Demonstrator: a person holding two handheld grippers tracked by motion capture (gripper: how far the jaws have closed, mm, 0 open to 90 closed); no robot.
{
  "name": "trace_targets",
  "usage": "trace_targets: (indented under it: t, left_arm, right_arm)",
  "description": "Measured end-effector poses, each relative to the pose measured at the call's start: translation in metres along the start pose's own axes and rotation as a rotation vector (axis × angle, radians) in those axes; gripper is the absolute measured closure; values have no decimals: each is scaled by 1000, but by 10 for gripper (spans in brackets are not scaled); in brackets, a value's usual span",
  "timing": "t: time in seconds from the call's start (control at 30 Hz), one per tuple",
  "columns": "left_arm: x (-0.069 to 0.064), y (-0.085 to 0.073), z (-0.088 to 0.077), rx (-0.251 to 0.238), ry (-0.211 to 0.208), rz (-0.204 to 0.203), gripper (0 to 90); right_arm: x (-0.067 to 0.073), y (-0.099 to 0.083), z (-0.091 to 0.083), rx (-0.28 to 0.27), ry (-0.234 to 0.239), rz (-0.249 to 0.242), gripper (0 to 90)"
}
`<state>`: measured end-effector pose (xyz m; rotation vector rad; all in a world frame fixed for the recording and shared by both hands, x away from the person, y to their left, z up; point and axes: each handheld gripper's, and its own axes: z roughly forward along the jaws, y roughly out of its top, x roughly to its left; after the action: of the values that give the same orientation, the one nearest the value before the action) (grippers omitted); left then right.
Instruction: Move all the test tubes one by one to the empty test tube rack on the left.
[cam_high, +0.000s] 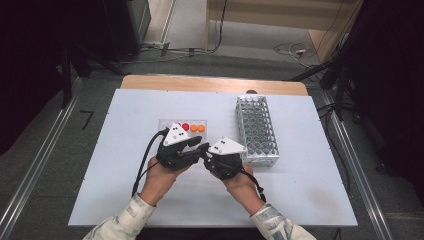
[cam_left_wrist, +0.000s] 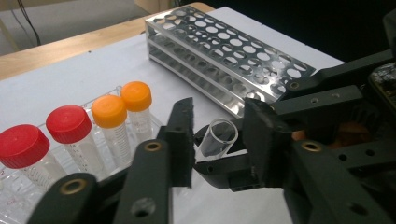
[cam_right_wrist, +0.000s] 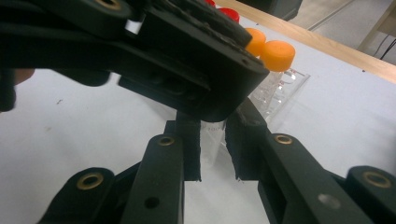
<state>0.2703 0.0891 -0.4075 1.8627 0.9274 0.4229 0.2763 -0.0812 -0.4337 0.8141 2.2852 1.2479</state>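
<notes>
A clear, uncapped tube (cam_left_wrist: 218, 136) is clamped between the pads of my right gripper (cam_right_wrist: 213, 154), which is shut on its lower part (cam_right_wrist: 211, 140). My left gripper (cam_left_wrist: 218, 144) straddles the tube's open mouth, with a narrow gap showing on each side of it. One of the left gripper's fingers (cam_right_wrist: 201, 70) covers the tube's top in the right gripper view. In the high view my left gripper (cam_high: 200, 148) and my right gripper (cam_high: 206, 155) meet tip to tip at mid-table.
A clear plastic holder (cam_high: 170, 122) just behind the grippers carries two red-capped tubes (cam_left_wrist: 70, 123) and two orange-capped tubes (cam_left_wrist: 109, 111). A perforated metal tube rack (cam_high: 257, 131) stands to the right. White table surface (cam_high: 125, 165) lies bare to the left and front.
</notes>
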Motion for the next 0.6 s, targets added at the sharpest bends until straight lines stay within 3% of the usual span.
trace_targets:
  t: [0.5,0.6]
  left_arm:
    - [1,-1,0,4,14,-1,762]
    - [1,-1,0,5,13,2,765]
  right_arm:
    - [1,-1,1,-2,-4,0,726]
    - [1,-1,1,-4,1,8,641]
